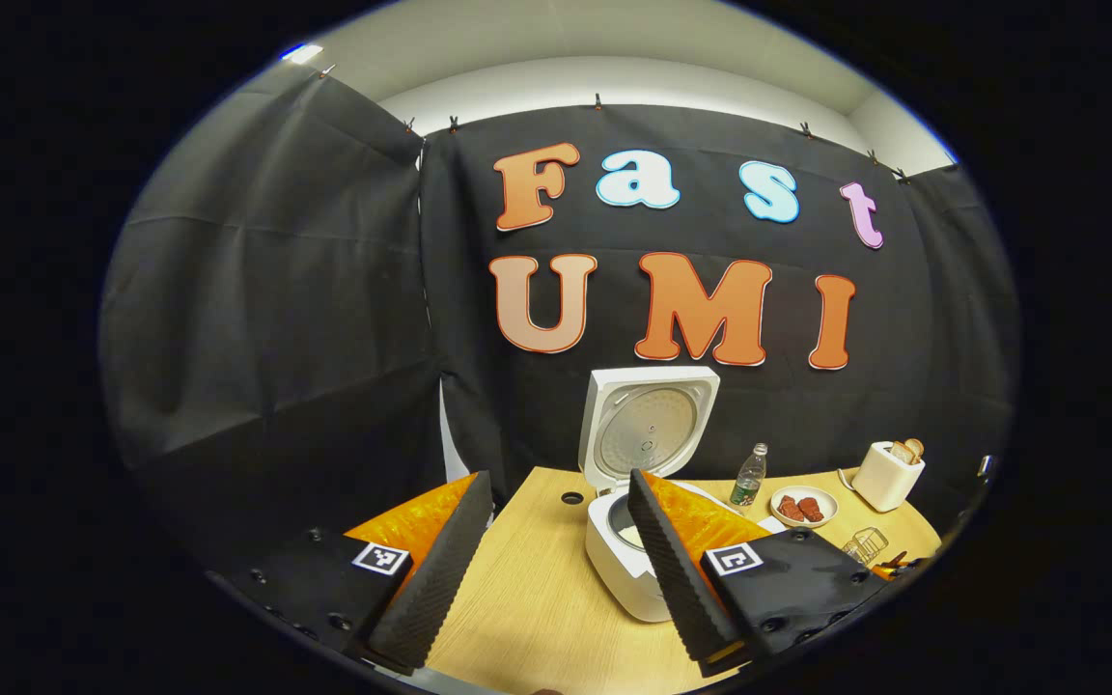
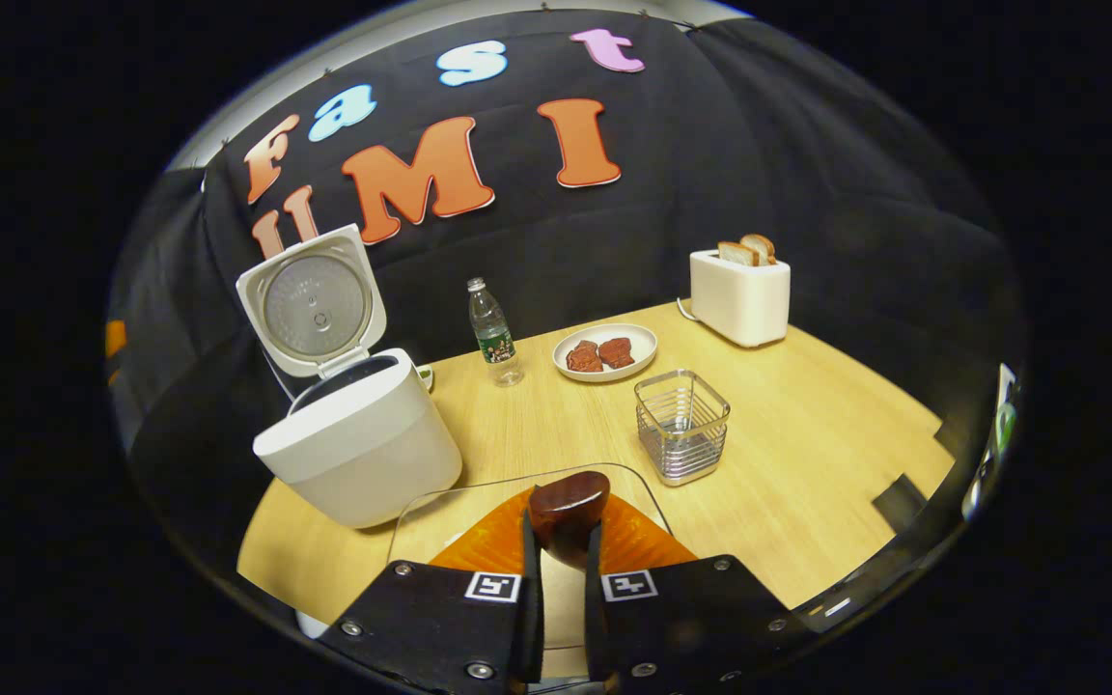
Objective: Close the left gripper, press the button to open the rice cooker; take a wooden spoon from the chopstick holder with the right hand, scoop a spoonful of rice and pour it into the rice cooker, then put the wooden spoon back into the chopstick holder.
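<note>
The worktop [image 2: 807, 463] is carrying everything, and the rice cooker [image 2: 358, 449] is the biggest thing on it, sitting at its left end in the right gripper view with the lid [image 2: 310, 304] standing fully open. It is looking rigid and heavy enough to stay put while rice is tipped in. In the left gripper view the cooker [image 1: 619, 565] is sitting just beyond the left tool [image 1: 556, 565], whose fingers are standing wide apart and gripping nothing.

A clear container [image 2: 440, 512] with a thin, probably slippery rim is lying directly under the right tool [image 2: 563, 579]; what it holds I cannot make out. The wire chopstick holder [image 2: 681, 425] is standing just past it, looking light, empty and easy to tip if the returning spoon knocks its wall.

The right tool is pinching the wooden spoon [image 2: 569, 507], fingers pressing together on the handle with the dark bowl poking out ahead of the tips. The spoon is appearing stiff, light and smooth, so the hold belongs on the handle, close to the bowl, keeping it level under a load of loose grains.
</note>
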Demonstrator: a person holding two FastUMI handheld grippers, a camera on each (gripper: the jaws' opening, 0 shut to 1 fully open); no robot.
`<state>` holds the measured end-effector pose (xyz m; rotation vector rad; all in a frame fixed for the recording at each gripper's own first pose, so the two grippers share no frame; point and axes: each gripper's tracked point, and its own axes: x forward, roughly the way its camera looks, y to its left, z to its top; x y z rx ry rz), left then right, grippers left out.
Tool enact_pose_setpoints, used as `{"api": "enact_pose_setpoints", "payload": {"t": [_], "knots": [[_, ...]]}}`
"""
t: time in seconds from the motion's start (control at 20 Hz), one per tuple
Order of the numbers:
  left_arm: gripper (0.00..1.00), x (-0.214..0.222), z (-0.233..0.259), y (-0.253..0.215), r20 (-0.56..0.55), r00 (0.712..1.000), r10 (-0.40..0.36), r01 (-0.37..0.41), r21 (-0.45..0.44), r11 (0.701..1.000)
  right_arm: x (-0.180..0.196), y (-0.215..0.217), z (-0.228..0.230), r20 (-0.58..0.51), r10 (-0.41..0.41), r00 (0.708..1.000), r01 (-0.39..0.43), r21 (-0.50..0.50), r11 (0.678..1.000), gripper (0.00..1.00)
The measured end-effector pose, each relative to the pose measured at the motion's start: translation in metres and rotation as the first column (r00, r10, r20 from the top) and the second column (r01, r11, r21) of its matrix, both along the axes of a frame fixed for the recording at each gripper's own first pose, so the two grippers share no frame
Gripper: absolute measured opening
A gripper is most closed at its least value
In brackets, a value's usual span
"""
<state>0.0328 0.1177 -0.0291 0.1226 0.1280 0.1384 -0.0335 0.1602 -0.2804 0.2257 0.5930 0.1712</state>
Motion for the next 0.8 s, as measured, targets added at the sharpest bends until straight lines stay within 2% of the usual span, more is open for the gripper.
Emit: {"api": "enact_pose_setpoints", "payload": {"t": [0.1,0.2,0.45,0.6,0.8], "knots": [[0.96,0.0,-0.002,0.002,-0.004,1.0,0.002,-0.002,-0.01,1.0,-0.003,0.008,-0.001,-0.028,-0.016,0.999,0.019,0.116,0.993,0.17],[0.96,0.001,-0.003,0.003,-0.006,1.0,0.007,-0.007,-0.01,1.0,-0.006,0.016,-0.003,-0.035,-0.019,0.999,0.025,0.178,0.984,0.17],[0.96,0.005,-0.008,0.001,-0.01,1.0,0.006,-0.006,-0.024,1.0,-0.001,0.033,-0.003,-0.022,-0.002,1.0,0.006,0.192,0.981,0.16],[0.96,0.007,-0.013,0.002,-0.022,1.0,0.006,-0.007,-0.026,1.0,-0.002,0.046,-0.005,-0.044,0.011,0.999,0.0,0.244,0.97,0.17],[0.96,0.01,-0.016,0.002,-0.03,1.0,0.01,-0.011,-0.047,0.999,0.006,0.042,-0.01,-0.095,-0.035,0.995,0.065,0.333,0.941,0.17]]}}
